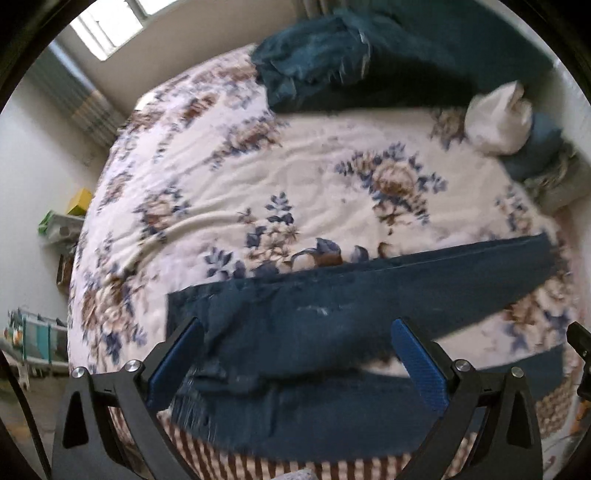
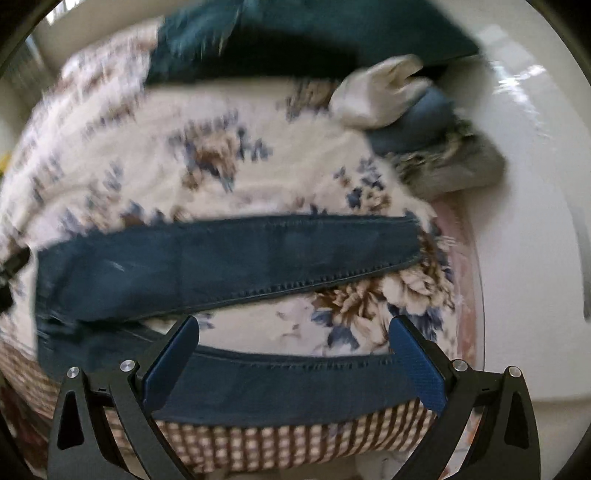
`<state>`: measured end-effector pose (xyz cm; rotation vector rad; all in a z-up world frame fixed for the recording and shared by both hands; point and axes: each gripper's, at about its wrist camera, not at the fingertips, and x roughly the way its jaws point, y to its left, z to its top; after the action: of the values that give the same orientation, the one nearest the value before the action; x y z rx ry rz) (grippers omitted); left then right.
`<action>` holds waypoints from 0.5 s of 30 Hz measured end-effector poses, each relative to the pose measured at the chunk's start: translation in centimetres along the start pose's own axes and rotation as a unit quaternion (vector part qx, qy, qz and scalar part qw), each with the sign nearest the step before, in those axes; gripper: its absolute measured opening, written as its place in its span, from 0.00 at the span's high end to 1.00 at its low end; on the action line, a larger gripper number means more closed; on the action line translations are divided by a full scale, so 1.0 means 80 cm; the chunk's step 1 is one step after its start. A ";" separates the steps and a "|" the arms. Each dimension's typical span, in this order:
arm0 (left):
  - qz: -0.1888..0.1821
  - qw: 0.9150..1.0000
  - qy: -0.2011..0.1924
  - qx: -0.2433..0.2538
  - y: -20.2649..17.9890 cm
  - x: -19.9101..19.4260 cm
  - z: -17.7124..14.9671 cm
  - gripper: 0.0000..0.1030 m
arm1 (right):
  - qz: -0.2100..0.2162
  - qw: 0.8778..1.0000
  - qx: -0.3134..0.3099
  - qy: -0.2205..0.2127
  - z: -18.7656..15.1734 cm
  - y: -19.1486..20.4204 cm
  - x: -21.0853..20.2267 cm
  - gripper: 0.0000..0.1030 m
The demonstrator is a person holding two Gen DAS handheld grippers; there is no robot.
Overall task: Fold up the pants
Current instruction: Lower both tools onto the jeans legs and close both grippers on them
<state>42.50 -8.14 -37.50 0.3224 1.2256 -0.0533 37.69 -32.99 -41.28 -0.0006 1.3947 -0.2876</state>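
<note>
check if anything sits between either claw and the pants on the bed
Nothing visible does. The left claw hangs open over the pants near the waist end, and the right claw is open over the near leg. The dark bedding pile and the white cloth lie far beyond.

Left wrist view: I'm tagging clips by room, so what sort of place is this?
Most likely a bedroom: a bed with a floral blanket, a window behind it, and dark blue pants spread out.

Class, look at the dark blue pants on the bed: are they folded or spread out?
Spread out. The pants lie flat on the floral bedspread, two legs apart with bedspread showing between them.
</note>
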 end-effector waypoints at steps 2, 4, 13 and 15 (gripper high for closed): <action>0.004 0.999 0.022 0.025 -0.019 0.061 0.014 0.00 | -0.008 0.999 -0.027 0.036 0.027 0.007 0.072 0.00; 0.014 0.997 0.047 0.058 -0.041 0.122 0.023 0.00 | -0.015 0.996 -0.060 0.071 0.054 0.014 0.143 0.00; 0.024 0.987 0.123 0.104 -0.077 0.277 0.054 0.00 | -0.075 0.943 -0.275 0.169 0.126 0.047 0.352 0.00; 0.007 0.986 0.131 0.106 -0.075 0.291 0.060 0.00 | -0.092 0.920 -0.329 0.191 0.128 0.052 0.377 0.00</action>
<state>53.61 -12.11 -59.03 0.5374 1.4813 -0.1332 52.87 -36.77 -69.38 -0.6662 1.8293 0.0445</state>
